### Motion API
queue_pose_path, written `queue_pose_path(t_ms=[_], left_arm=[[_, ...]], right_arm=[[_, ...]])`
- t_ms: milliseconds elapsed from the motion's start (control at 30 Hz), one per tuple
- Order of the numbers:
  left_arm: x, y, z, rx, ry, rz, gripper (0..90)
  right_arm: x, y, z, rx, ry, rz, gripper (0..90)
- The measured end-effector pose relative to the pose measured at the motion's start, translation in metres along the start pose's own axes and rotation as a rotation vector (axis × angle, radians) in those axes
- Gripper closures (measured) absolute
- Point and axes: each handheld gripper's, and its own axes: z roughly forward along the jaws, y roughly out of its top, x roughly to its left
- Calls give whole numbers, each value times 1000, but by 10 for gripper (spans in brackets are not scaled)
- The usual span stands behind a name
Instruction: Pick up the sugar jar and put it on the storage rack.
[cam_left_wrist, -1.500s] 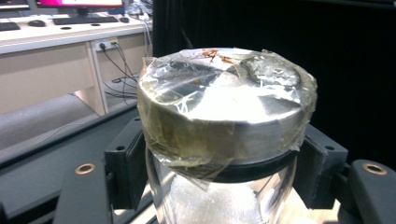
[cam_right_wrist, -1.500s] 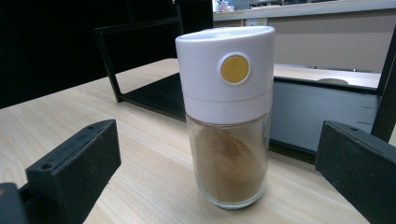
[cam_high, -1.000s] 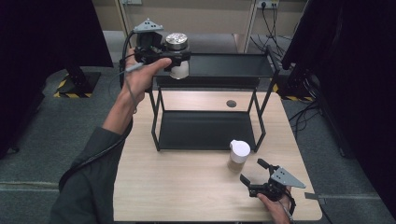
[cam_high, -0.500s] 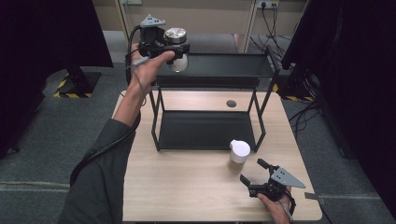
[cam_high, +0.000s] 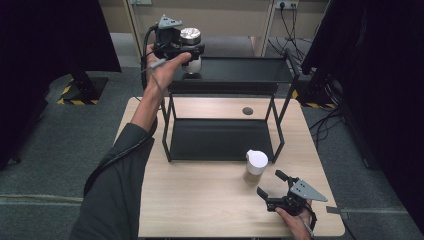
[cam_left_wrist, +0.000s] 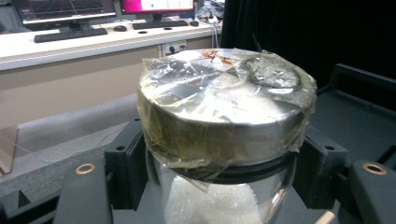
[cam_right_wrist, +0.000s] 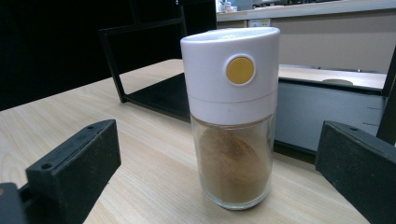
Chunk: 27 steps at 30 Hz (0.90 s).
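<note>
Glass jar with the tape-wrapped silver metal lid (cam_left_wrist: 219, 126) stands upright, long axis vertical, lid up, clenched between the left gripper's (cam_high: 192, 52) jaws above the black metal rack's top shelf (cam_high: 240, 70). Right gripper (cam_high: 272, 189) rests on the wooden table (cam_high: 200, 195), jaws released, facing an upright white-capped glass spice shaker (cam_right_wrist: 231, 116).

Stood open across the rack's top shelf (cam_high: 250, 70) right of the glass jar (cam_high: 192, 50). Lay bare along the table's (cam_high: 200, 200) near edge, blocked only by the spice shaker (cam_high: 256, 167).
</note>
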Motion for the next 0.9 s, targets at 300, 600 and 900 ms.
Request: queue_pose_path(t_ms=[300, 600, 900], left_arm=[[1, -6, 8, -10, 29, -2, 312], [1, -11, 14, -7, 33, 1, 312], [-4, -15, 16, -16, 46, 21, 309]], right_arm=[[-1, 0, 0, 0, 4, 1, 4], [-1, 0, 0, 2, 7, 2, 5], [0, 0, 1, 4, 8, 2, 4]])
